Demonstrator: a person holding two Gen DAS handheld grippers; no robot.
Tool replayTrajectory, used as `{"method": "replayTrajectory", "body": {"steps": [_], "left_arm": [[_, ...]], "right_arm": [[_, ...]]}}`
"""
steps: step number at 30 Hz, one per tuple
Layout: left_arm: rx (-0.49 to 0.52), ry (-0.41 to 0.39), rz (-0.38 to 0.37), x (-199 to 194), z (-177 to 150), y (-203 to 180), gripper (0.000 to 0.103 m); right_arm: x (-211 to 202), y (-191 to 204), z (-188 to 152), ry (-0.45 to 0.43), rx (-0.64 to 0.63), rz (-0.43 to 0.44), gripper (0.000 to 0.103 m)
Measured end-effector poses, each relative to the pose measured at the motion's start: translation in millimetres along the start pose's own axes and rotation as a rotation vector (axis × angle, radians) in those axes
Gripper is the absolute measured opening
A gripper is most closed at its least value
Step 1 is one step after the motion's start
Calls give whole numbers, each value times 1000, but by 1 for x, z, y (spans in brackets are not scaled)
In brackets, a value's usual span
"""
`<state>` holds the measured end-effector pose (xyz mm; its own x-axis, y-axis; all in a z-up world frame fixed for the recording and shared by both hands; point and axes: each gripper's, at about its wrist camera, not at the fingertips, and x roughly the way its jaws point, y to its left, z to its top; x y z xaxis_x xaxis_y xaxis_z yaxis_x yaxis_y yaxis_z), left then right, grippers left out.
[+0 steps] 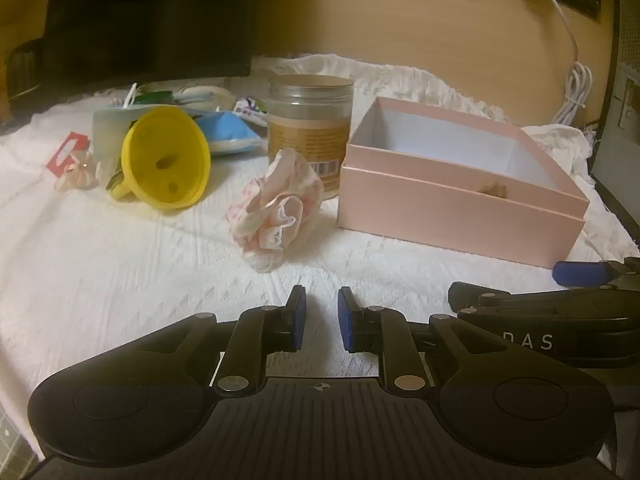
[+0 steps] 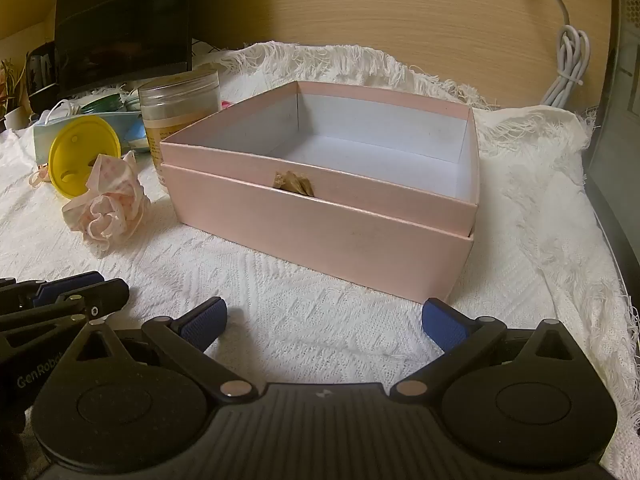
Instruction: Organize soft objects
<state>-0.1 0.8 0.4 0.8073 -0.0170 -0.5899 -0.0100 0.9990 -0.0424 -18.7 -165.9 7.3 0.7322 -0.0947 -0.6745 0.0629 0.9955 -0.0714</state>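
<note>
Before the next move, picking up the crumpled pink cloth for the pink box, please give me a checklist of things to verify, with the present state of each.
1. Pink cloth lies free on the white blanket, nothing on top of it: ok.
2. Left gripper holds nothing: ok. But its jaws stand only a narrow gap apart, too narrow for the cloth: not ok, open them first.
3. Right gripper is wide open and holds nothing: ok.
4. Pink box is open on top, and the floor that shows is bare: ok.
5. Jar stands close behind the cloth; whether they touch: cannot tell.
6. Path from the left gripper to the cloth is free: ok.
</note>
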Motion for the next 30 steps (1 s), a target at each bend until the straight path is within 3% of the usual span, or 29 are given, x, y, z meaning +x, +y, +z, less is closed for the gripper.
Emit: {"method": "replayTrajectory", "body": {"steps": [30], "left_arm": [[14,3,10,0,0,-1,20]], "right_arm": [[0,0,0,0,-2,-1,103]]}}
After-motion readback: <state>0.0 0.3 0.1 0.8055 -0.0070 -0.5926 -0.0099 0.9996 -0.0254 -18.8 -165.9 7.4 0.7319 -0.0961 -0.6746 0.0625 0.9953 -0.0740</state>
